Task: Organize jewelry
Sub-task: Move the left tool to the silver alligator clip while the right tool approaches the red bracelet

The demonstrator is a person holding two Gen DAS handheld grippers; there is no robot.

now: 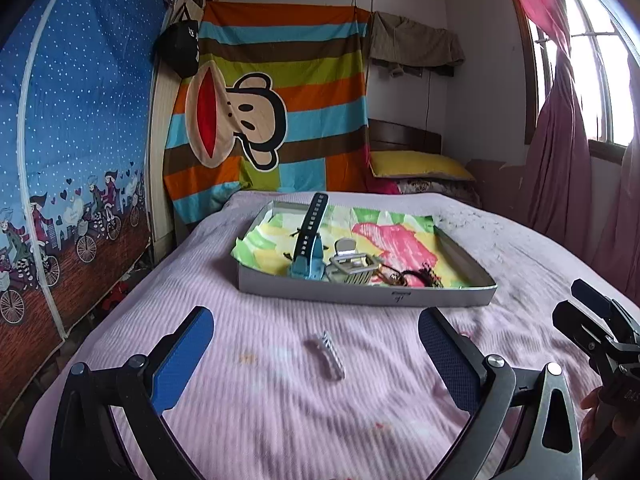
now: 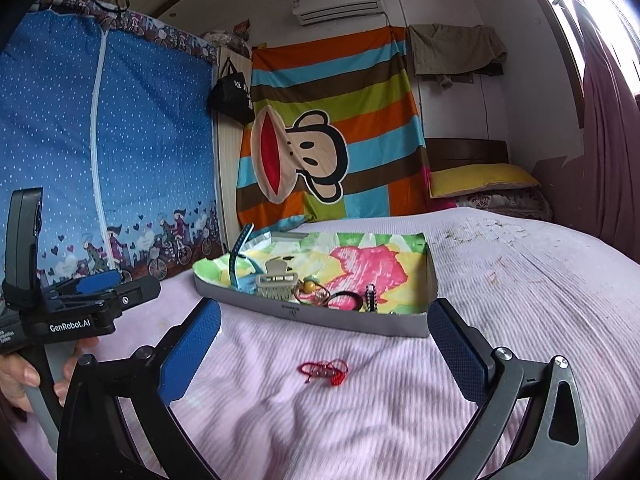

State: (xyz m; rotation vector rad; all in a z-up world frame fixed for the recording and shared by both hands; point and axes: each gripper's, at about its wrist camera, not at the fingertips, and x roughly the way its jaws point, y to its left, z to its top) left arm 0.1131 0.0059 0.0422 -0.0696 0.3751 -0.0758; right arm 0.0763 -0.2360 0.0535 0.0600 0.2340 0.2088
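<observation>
Right hand-held gripper (image 2: 324,350) agape over red bracelet (image 2: 323,371).

My right gripper (image 2: 324,344) hung wide open above the pink bedspread (image 2: 500,280), a red string bracelet (image 2: 323,370) lying between its fingers. Beyond sat the gray tray (image 2: 304,314). My left gripper (image 2: 100,292) hovered at left.

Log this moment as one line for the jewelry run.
left gripper: open, over silver clip on bed | right gripper: open, over red string bracelet | tray: holds watch, claw clip, hair ties
</observation>
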